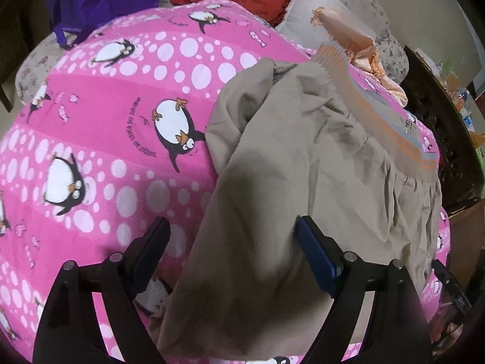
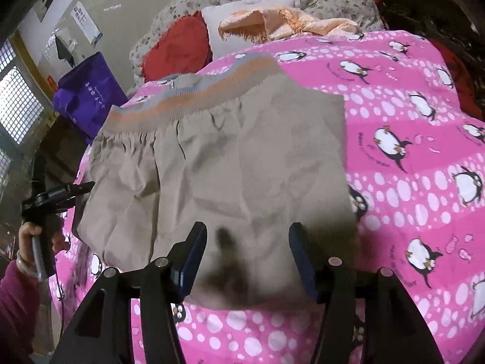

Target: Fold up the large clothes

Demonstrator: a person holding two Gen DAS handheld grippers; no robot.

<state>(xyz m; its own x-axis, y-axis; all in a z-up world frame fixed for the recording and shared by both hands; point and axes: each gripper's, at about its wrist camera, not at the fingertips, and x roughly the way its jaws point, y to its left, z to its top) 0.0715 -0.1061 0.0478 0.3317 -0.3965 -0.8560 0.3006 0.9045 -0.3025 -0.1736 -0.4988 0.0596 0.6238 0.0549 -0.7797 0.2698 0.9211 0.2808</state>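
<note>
Beige trousers (image 1: 318, 176) with a grey and orange striped waistband (image 1: 372, 103) lie folded on a pink penguin-print bedspread (image 1: 106, 127). My left gripper (image 1: 233, 236) is open, hovering above the trousers' lower left part, not touching cloth. In the right wrist view the trousers (image 2: 230, 170) lie with the waistband (image 2: 194, 97) at the far side. My right gripper (image 2: 247, 242) is open above the near edge of the cloth. The left gripper also shows in the right wrist view (image 2: 75, 191), held in a hand at the trousers' left edge.
A purple bag (image 2: 88, 94), a red cushion (image 2: 178, 48), a white pillow (image 2: 236, 15) and peach cloth (image 2: 291, 21) lie at the bed's head. Dark carved furniture (image 1: 439, 139) stands beside the bed. A window (image 2: 15, 103) is on the left.
</note>
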